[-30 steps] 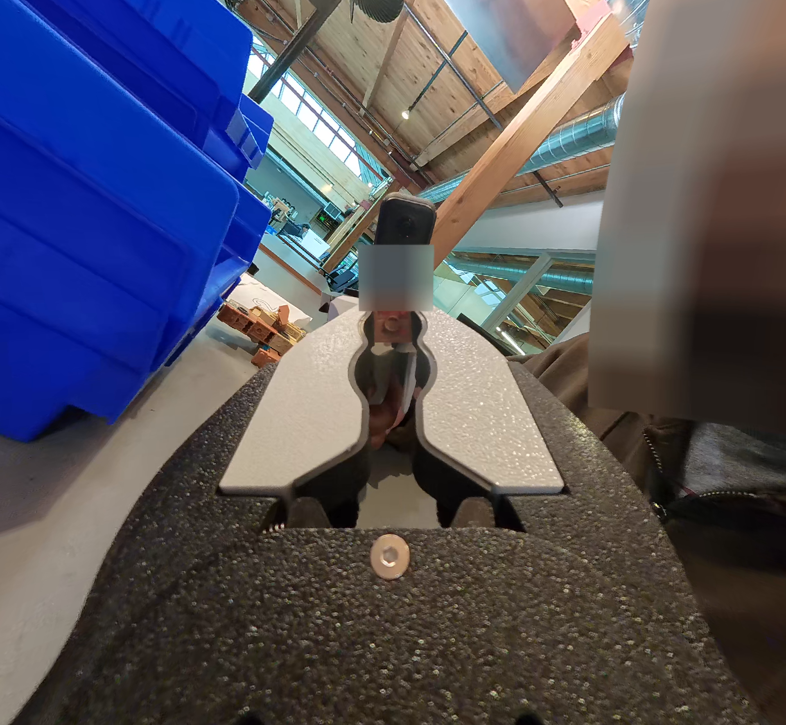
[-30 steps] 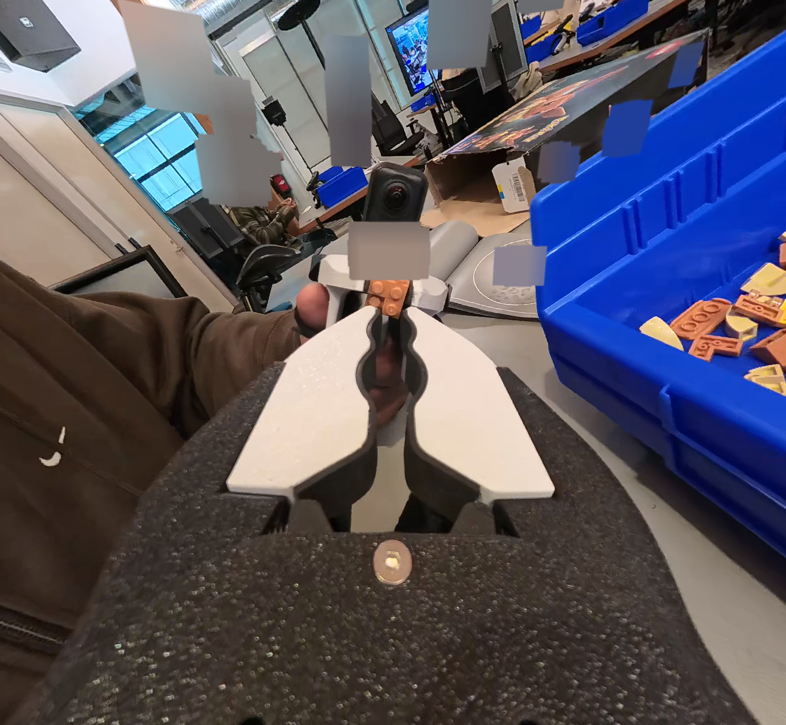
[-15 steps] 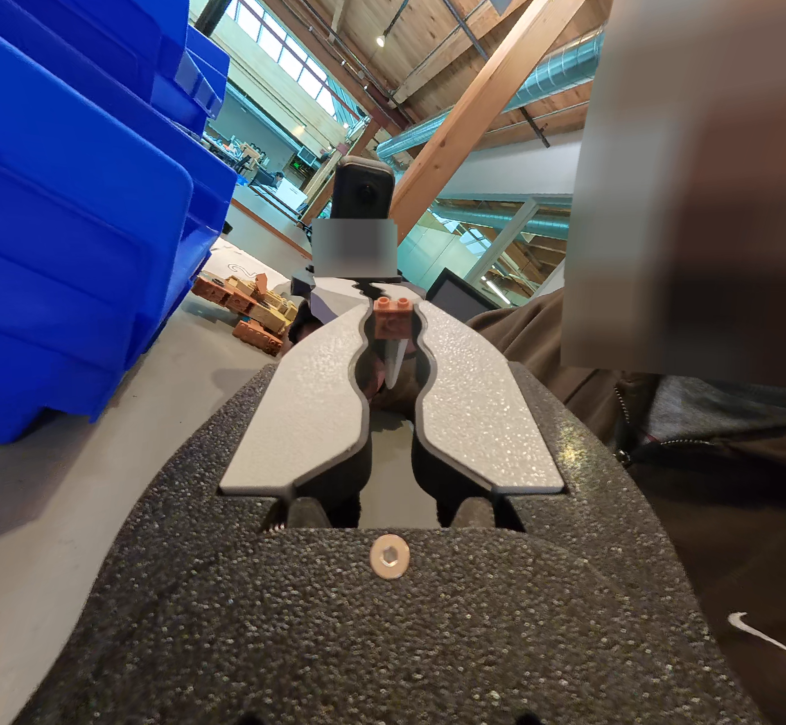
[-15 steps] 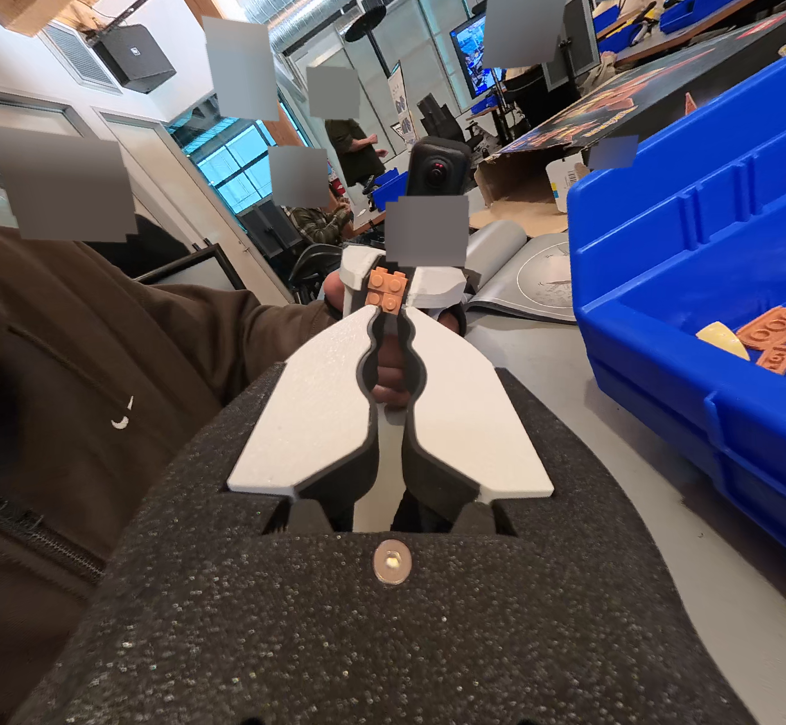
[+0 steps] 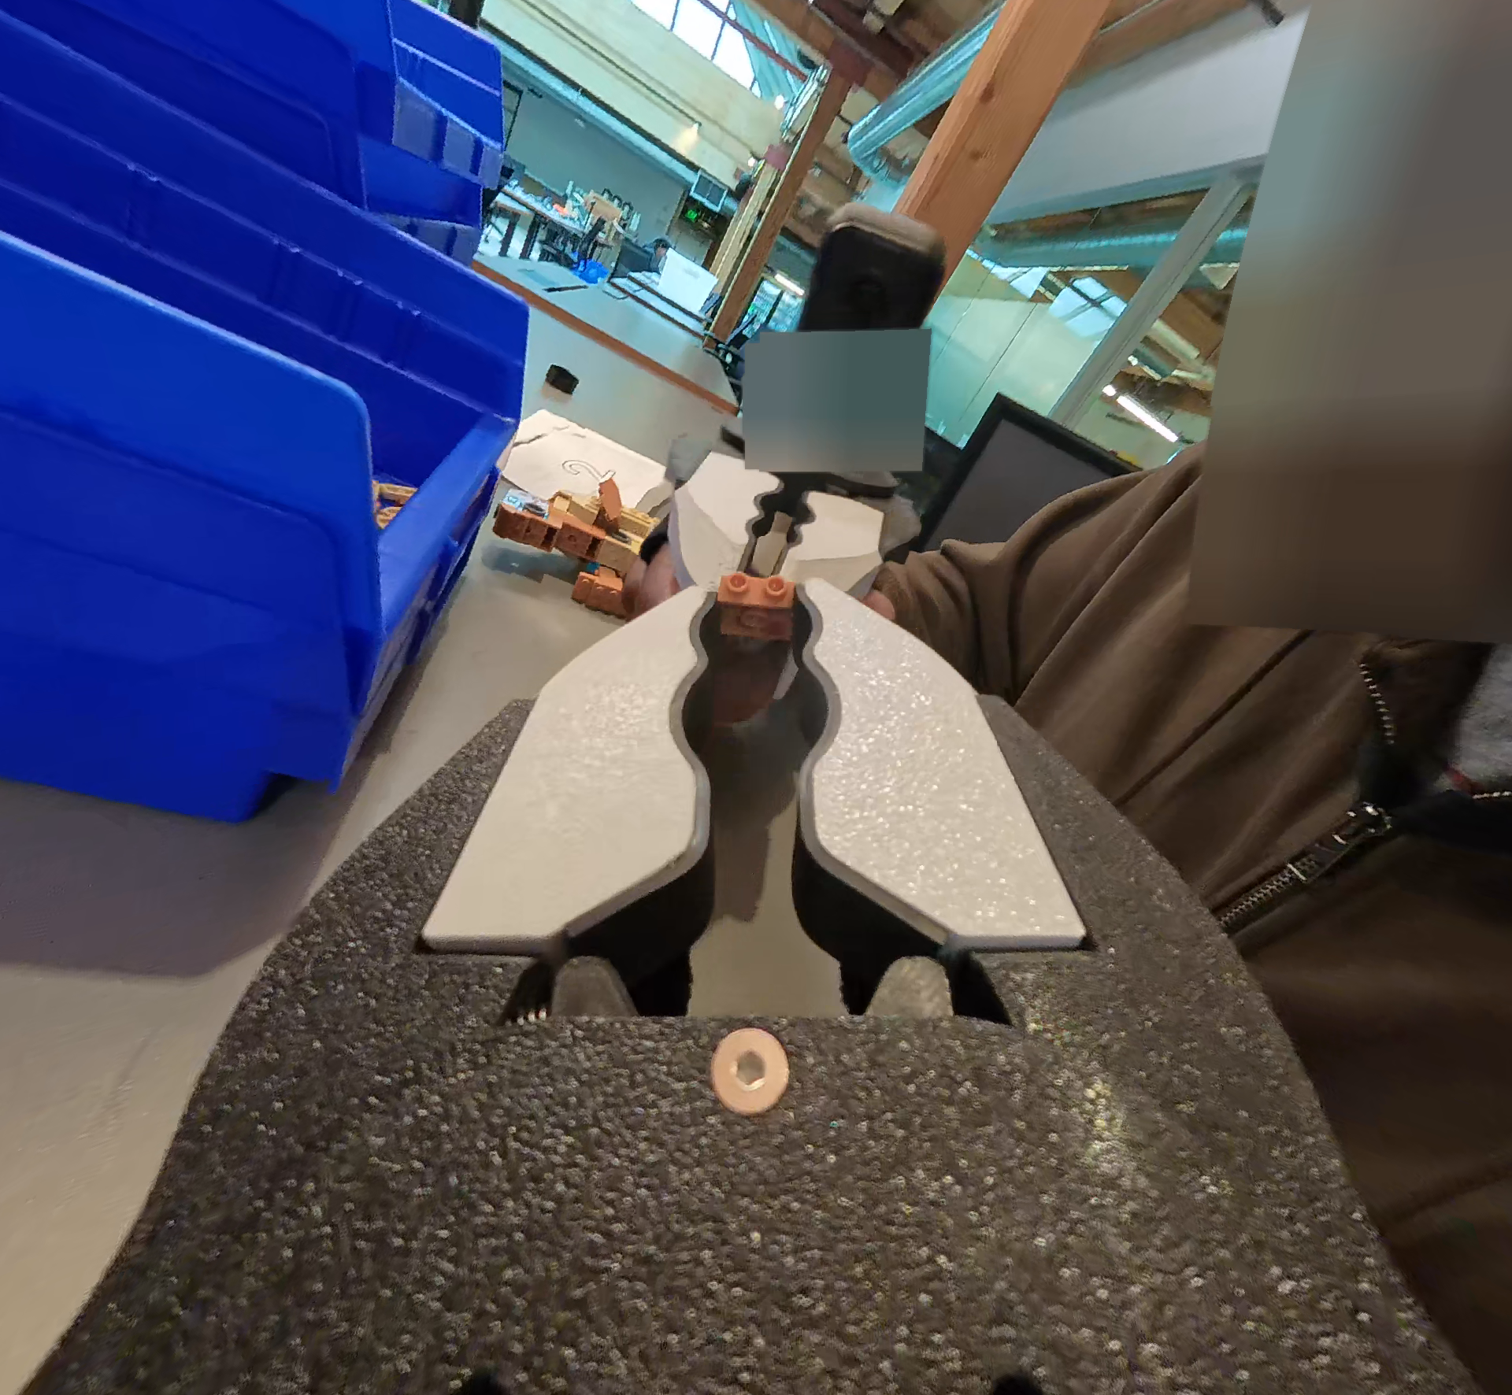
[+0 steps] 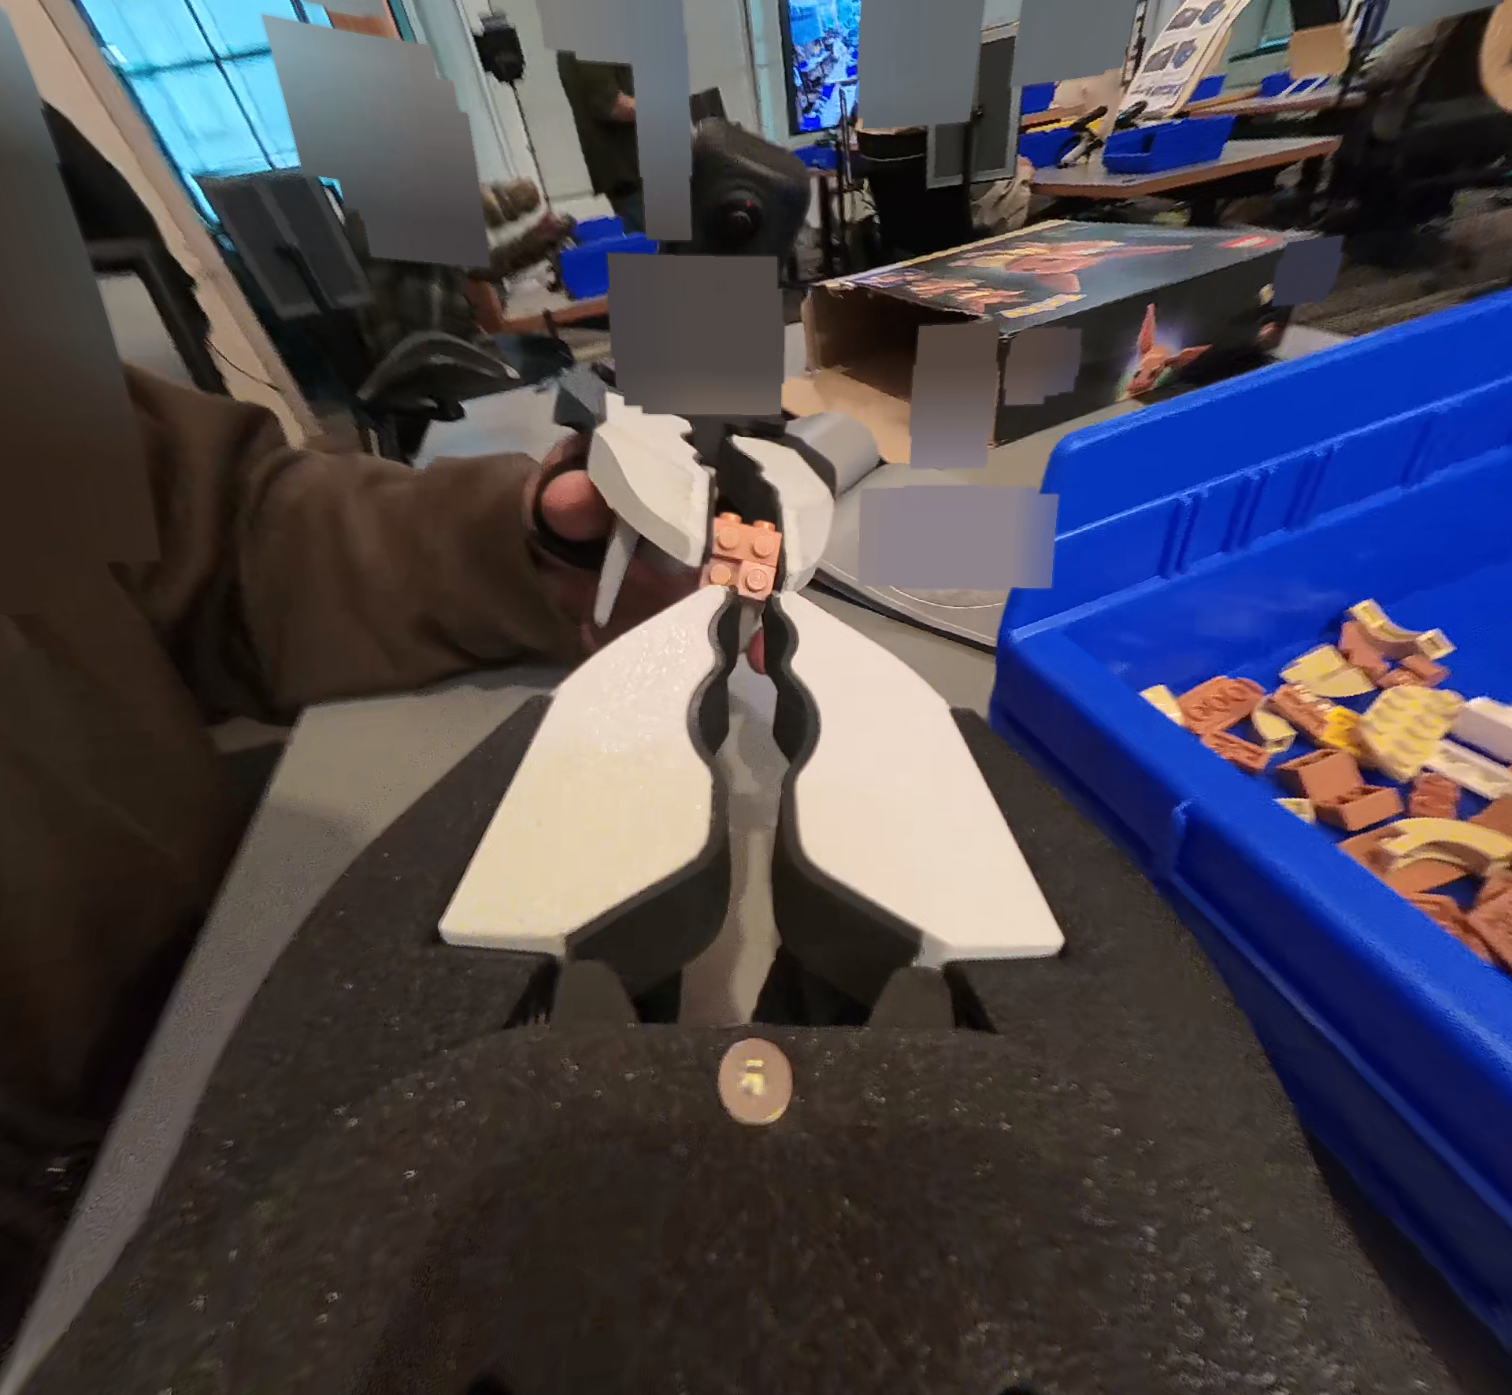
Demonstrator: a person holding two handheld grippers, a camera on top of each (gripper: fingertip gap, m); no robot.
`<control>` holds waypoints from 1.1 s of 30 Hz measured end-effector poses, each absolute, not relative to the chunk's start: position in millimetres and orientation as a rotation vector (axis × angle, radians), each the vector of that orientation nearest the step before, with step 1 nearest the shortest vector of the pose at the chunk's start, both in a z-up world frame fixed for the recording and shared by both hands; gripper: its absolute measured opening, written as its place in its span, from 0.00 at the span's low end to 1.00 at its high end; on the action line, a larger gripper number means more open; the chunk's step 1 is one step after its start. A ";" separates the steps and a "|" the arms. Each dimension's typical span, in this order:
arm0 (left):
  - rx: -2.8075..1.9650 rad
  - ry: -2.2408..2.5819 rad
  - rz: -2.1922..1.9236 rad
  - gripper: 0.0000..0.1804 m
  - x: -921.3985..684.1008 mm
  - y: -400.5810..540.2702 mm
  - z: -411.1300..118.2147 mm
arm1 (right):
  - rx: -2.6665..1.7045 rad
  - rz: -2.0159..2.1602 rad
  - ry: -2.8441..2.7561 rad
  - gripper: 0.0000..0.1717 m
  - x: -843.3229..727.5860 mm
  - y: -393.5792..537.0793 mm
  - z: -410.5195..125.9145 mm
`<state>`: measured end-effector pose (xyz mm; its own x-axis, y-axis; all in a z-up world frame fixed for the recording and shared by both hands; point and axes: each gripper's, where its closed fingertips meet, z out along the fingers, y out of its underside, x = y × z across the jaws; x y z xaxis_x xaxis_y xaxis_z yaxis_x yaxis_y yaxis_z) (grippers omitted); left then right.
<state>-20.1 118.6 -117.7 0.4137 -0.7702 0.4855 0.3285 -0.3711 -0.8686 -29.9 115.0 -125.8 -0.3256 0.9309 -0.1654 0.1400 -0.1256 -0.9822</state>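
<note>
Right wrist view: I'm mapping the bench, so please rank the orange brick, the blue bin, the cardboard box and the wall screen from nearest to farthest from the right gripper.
1. Orange brick: at the right gripper's fingertips.
2. Blue bin: right, on the table.
3. Cardboard box: behind the bin, upper right.
4. Wall screen: far back of the room.

Both tools (image 6: 746,603) seemingly gripping orange bricks (image 6: 743,559), blue bin (image 6: 1227,701)
</note>
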 end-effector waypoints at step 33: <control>-1.516 0.486 -1.198 0.09 -16.7 112.7 -120.3 | -1.253 1.612 -1.500 0.05 -25.2 112.7 -126.3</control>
<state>-16.7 112.7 -120.3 0.4064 -0.8103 0.4222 0.2871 -0.3254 -0.9009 -25.2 112.7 -126.3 -0.3756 0.8965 -0.2348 0.1700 -0.1824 -0.9684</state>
